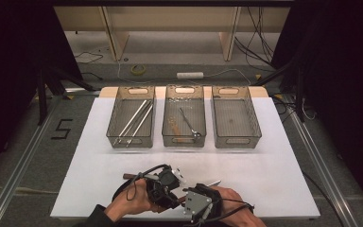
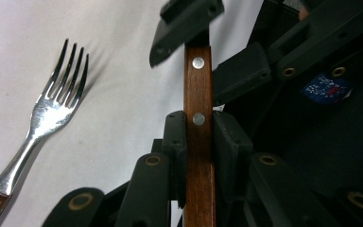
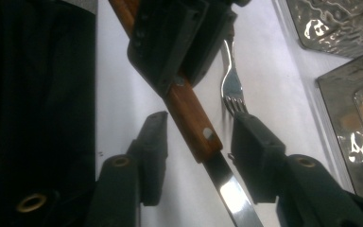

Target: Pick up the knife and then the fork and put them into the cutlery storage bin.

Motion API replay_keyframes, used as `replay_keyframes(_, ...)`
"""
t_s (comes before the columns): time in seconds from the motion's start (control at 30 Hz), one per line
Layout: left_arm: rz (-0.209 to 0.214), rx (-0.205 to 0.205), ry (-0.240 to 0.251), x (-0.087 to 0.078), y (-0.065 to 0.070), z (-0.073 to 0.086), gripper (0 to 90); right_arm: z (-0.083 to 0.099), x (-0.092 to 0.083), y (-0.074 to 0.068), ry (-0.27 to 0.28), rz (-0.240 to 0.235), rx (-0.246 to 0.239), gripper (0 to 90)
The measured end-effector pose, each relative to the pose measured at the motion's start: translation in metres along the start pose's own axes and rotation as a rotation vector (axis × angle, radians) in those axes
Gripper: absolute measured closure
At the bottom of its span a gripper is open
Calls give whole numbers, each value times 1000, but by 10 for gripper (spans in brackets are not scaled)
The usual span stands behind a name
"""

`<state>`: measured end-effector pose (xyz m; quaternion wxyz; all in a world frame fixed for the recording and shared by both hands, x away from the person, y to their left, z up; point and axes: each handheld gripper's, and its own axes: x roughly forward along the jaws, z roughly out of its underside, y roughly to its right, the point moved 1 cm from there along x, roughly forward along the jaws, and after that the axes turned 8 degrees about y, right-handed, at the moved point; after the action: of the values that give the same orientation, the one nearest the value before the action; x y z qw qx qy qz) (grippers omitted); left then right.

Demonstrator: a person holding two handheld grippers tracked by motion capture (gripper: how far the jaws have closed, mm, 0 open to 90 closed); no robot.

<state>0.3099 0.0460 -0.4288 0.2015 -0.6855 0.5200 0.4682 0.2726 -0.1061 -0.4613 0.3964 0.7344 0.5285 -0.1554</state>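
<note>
A knife with a riveted wooden handle (image 2: 199,156) is clamped upright in my left gripper (image 2: 198,124), both pads pressing on the wood. My right gripper (image 3: 201,142) straddles the same knife (image 3: 194,124) where handle meets steel blade, with its jaws apart and a gap on each side. In the high view both grippers meet at the table's near edge, the left gripper (image 1: 170,184) beside the right gripper (image 1: 194,198), and the blade tip (image 1: 214,182) pokes out to the right. A fork (image 2: 52,111) with a wooden handle lies flat on the white table just beside them.
Three clear trays stand in a row at mid-table: the left tray (image 1: 116,118) holds long metal rods, the middle tray (image 1: 168,120) a few utensils, the right tray (image 1: 255,120) nothing visible. The white tabletop (image 1: 274,170) ends just below the hands.
</note>
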Motion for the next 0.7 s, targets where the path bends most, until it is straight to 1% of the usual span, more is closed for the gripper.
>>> replay_keyframes(0.03, 3, 2, -1, 0, 0, -1, 756, 0, 1, -1, 0, 5, -5, 592)
replay_keyframes(0.07, 7, 2, -4, 0, 0, -1, 756, 0, 1, -1, 2, -6, -10, 604)
replay_keyframes(0.13, 13, -1, 0, 0, 1, -2, 756, 0, 2, -2, -3, 4, -29, 627)
replay_keyframes(0.17, 14, -2, -3, 0, 1, -3, 756, 0, 2, -2, -7, 0, -26, 639)
replay_keyframes(0.23, 19, 1, -9, 1, 1, -3, 756, 0, 3, -3, -3, -6, -39, 669)
replay_keyframes(0.27, 19, 0, -11, 1, 1, -4, 755, -1, 3, -3, -5, 11, -40, 679)
replay_keyframes(0.3, 17, 0, -10, 2, 1, -4, 755, -1, 2, -2, -14, -9, -58, 686)
replay_keyframes(0.33, 16, 5, -13, 2, 1, -5, 755, -1, 2, -3, -21, -15, -64, 695)
replay_keyframes(0.37, 17, 9, -17, 2, 1, -5, 755, 0, 3, -3, -18, -9, -95, 706)
replay_keyframes(0.4, 14, 14, -18, 2, 2, -6, 754, 0, 3, -3, -33, -27, -102, 717)
replay_keyframes(0.43, 13, 16, -19, 2, 2, -6, 754, 1, 3, -4, -35, -22, -118, 726)
replay_keyframes(0.5, 22, 19, -20, 2, 2, -6, 752, 1, 3, -4, -34, -29, -148, 742)
replay_keyframes(0.53, 24, 19, -16, 2, 2, -6, 751, 2, 3, -5, -36, -40, -155, 752)
replay_keyframes(0.6, 33, 20, -12, 2, 3, -6, 745, 3, 3, -7, -45, -48, -200, 773)
replay_keyframes(0.63, 34, 23, -14, 2, 3, -6, 745, 3, 4, -8, -47, -62, -208, 777)
replay_keyframes(0.7, 31, 28, -7, 2, 3, -6, 740, 3, 4, -9, -47, -63, -211, 779)
